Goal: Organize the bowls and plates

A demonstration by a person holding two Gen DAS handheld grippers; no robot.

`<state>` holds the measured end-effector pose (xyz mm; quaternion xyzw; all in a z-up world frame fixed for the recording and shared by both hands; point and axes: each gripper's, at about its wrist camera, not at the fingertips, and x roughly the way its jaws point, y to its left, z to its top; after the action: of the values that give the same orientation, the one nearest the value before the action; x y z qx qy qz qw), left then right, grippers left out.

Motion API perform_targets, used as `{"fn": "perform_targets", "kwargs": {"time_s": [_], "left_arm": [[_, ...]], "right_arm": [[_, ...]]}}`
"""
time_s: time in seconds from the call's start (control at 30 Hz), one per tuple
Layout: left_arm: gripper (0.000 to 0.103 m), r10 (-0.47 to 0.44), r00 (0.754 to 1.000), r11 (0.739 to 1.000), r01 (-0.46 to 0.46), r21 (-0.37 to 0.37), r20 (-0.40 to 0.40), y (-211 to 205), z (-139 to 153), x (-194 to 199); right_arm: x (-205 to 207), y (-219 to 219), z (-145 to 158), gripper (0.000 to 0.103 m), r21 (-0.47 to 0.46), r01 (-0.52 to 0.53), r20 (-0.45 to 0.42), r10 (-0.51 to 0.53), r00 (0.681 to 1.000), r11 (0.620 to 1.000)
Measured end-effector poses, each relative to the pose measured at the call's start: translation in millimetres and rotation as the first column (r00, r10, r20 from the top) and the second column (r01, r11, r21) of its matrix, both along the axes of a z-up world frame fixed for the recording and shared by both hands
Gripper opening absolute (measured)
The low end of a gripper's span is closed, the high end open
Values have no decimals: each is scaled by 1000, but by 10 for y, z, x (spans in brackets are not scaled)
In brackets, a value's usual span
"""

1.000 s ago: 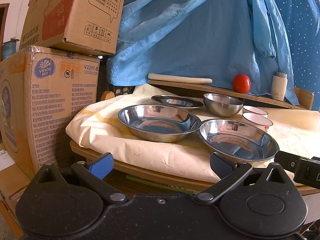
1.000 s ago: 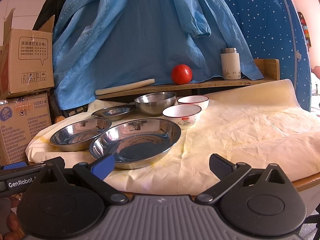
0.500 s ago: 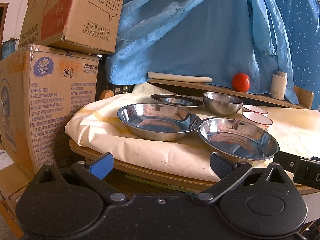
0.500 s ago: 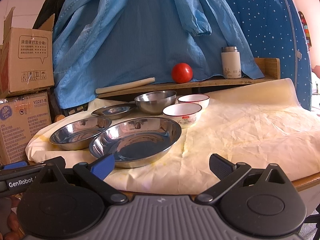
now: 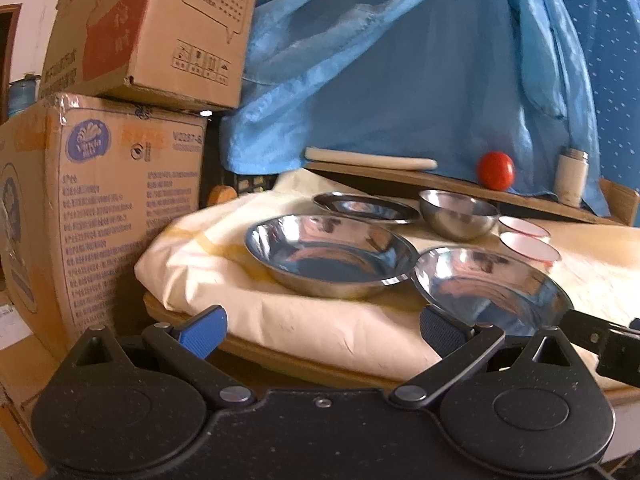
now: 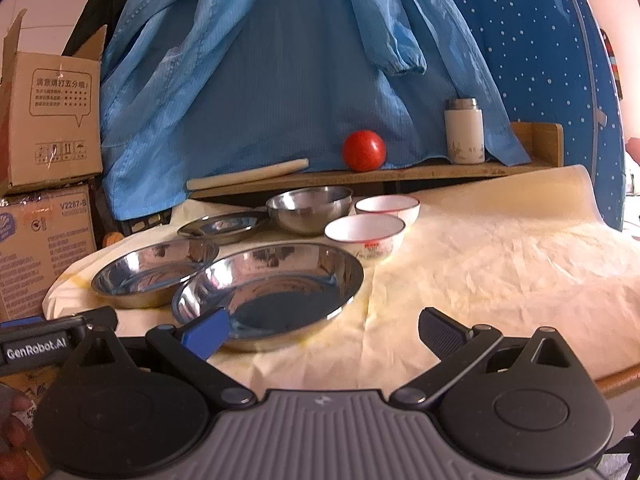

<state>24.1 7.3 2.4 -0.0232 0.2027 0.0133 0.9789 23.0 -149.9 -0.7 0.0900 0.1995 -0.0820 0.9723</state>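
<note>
Lower box (image 5: 100,216) print too blurred to read.

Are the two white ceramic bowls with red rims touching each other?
Cannot tell. In the right wrist view the nearer white bowl overlaps the farther white bowl, hiding any gap; the left wrist view overlaps them too.

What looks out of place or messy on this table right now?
Nothing is spilled or broken. The oddity is the near steel dish, whose rim overlaps the rim of the steel dish to its left rather than sitting apart. The cream table cover is wrinkled with yellowish stains.
</note>
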Motion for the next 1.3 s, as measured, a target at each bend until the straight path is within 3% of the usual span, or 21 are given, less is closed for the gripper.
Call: {"fn": "perform_targets", "kwargs": {"time_s": [0.33,0.63,0.97,1.13,1.3], "left_arm": [[102,50,998,998,-51,-39,-42,212,197,545],[102,85,990,993,-94,-75,-116,378,168,1011],[101,76,986,990,-91,-103,-147,493,76,1239],[96,20,989,988,-41,-150,-144,484,44,1254],[88,18,989,980,-46,-194,-144,511,-4,1264]], "right_arm": [[474,19,213,103,-50,-15,27,17,999,999],[1149,20,373,103,-32,-163,-26,162,986,986],[1890,208,356,101,-19,-336,-147,329,933,942],[2168,280,283,87,6,-407,-230,397,888,913],[2331,340,190,81,49,-445,-277,440,854,894]]}}
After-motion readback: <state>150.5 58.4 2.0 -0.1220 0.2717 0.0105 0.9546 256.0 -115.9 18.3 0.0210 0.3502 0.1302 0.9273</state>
